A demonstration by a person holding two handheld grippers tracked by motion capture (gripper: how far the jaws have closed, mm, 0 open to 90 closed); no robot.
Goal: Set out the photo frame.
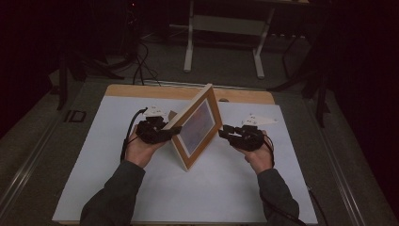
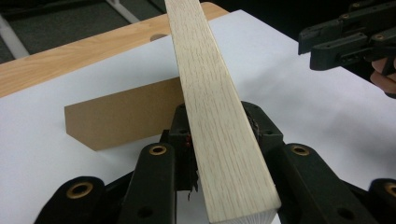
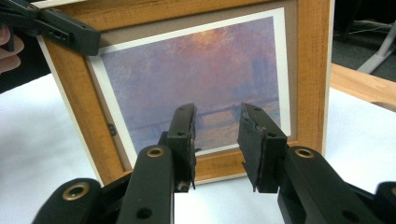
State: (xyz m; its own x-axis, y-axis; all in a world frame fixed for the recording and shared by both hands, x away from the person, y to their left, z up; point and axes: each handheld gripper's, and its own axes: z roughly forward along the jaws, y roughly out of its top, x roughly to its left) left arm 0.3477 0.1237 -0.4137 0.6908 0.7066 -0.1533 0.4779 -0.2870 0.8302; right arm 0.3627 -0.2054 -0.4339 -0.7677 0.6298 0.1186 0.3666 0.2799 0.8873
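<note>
A wooden picture frame (image 1: 197, 127) with a hazy purple-orange print (image 3: 196, 74) stands on edge on the white sheet (image 1: 117, 141), leaning on its brown cardboard back stand (image 2: 121, 116). My left gripper (image 1: 171, 132) is shut on the frame's left side rail (image 2: 215, 116), one pad pressing on each face. In the right gripper view the left gripper (image 3: 60, 28) sits at the frame's upper left corner. My right gripper (image 1: 225, 133) hovers just right of the frame, facing the print. Its jaws (image 3: 217, 126) stand apart with nothing between them.
The white sheet covers a wooden tabletop (image 1: 244, 96) whose bare strip shows along the far edge. Beyond it on the dark floor stand the white legs of another table (image 1: 188, 47) and some black cables (image 1: 141, 66). White sheet lies bare in front of the frame.
</note>
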